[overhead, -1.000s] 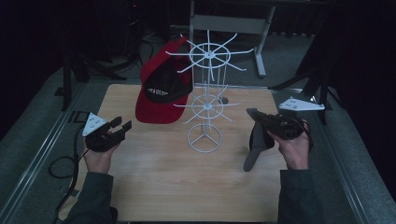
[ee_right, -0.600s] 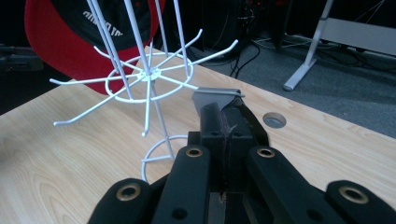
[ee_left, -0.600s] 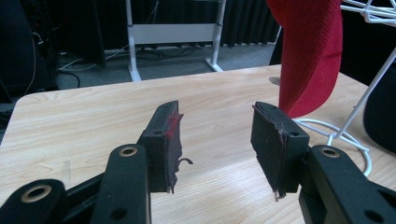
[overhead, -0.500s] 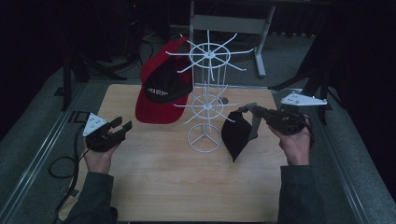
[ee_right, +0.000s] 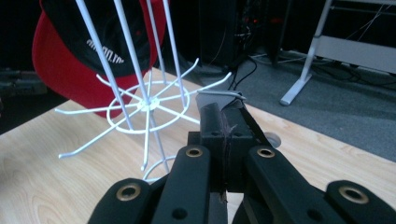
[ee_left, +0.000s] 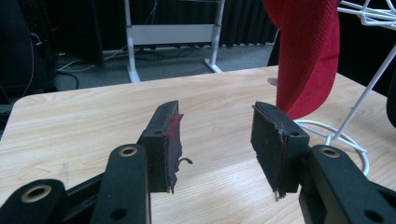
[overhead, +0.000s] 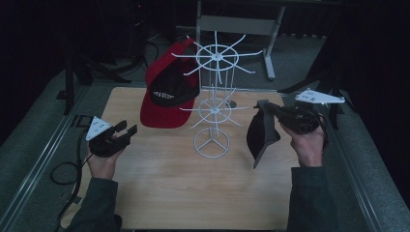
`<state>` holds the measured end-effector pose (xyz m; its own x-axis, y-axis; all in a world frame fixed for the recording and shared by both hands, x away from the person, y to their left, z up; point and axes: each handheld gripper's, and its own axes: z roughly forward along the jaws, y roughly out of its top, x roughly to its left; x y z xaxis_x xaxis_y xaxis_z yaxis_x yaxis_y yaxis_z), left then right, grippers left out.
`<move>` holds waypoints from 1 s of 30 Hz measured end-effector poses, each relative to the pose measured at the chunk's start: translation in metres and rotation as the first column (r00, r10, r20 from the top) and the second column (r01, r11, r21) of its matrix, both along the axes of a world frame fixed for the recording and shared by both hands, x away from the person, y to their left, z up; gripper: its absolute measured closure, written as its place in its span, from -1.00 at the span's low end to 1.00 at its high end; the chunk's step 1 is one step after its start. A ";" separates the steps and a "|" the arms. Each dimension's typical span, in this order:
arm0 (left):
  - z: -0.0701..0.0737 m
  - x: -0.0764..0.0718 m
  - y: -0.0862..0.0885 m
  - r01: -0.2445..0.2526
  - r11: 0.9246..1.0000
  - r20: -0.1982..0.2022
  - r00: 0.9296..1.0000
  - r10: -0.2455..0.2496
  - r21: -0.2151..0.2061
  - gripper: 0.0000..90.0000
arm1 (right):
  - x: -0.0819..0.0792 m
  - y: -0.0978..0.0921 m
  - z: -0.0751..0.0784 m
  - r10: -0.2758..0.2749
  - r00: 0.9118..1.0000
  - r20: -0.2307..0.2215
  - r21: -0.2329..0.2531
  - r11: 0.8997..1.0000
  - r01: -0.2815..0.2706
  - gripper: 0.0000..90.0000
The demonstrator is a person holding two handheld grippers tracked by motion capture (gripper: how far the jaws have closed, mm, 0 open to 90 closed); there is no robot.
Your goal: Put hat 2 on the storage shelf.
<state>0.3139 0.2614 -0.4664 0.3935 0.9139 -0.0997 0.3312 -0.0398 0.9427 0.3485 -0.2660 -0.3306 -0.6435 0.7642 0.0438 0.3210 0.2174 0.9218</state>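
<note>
A white wire rack (overhead: 212, 111) with hooked arms stands mid-table. A red cap (overhead: 167, 96) with a black front hangs on its left side. My right gripper (overhead: 270, 110) is shut on the edge of a black cap (overhead: 261, 133), which dangles above the table just right of the rack. In the right gripper view the shut jaws (ee_right: 223, 126) pinch the cap's edge (ee_right: 219, 94) close to the lower ring of the rack (ee_right: 144, 105). My left gripper (overhead: 126, 131) is open with nothing in it, low over the table's left side; its view (ee_left: 219, 135) faces the red cap's brim (ee_left: 306, 51).
The wooden table (overhead: 169, 193) has metal rails along both sides. Behind it stands a grey desk frame (overhead: 270, 29) on a carpeted floor, with cables. The rack's ring base (ee_left: 336, 135) sits right of my left gripper.
My right gripper has lifted the black cap off the table and carried it left and up toward the rack. The left gripper has stayed in place.
</note>
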 end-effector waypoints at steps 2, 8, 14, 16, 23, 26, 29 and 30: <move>0.000 0.000 0.000 0.003 1.000 -0.003 1.000 -0.003 0.003 0.17 | 0.000 -0.001 0.004 -0.004 1.000 0.011 0.005 1.000 0.004 1.00; -0.001 0.000 -0.001 0.003 1.000 -0.002 1.000 -0.003 0.002 0.17 | 0.001 -0.003 0.012 -0.011 1.000 0.026 0.012 1.000 0.011 1.00; 0.000 -0.001 0.000 0.003 1.000 -0.003 1.000 -0.003 0.001 0.17 | 0.004 -0.002 0.020 -0.016 0.999 0.042 0.014 1.000 0.016 1.00; 0.000 -0.001 0.000 0.002 1.000 -0.002 1.000 -0.002 0.002 0.17 | 0.005 -0.002 0.022 -0.019 0.999 0.045 0.015 1.000 0.018 1.00; 0.001 0.000 -0.001 0.005 1.000 -0.003 1.000 -0.005 0.002 0.17 | 0.009 -0.003 0.030 -0.030 0.998 0.059 0.022 0.999 0.029 1.00; 0.000 0.000 -0.001 0.004 1.000 -0.002 1.000 -0.004 0.002 0.17 | 0.009 -0.004 0.034 -0.032 0.997 0.063 0.027 0.999 0.031 1.00; 0.001 0.000 -0.001 0.004 1.000 -0.002 1.000 -0.004 0.002 0.17 | 0.010 -0.004 0.037 -0.032 0.997 0.068 0.029 0.999 0.030 1.00; 0.000 0.000 -0.001 0.004 1.000 -0.002 1.000 -0.004 0.002 0.17 | 0.011 -0.003 0.039 -0.033 0.997 0.071 0.030 0.999 0.031 1.00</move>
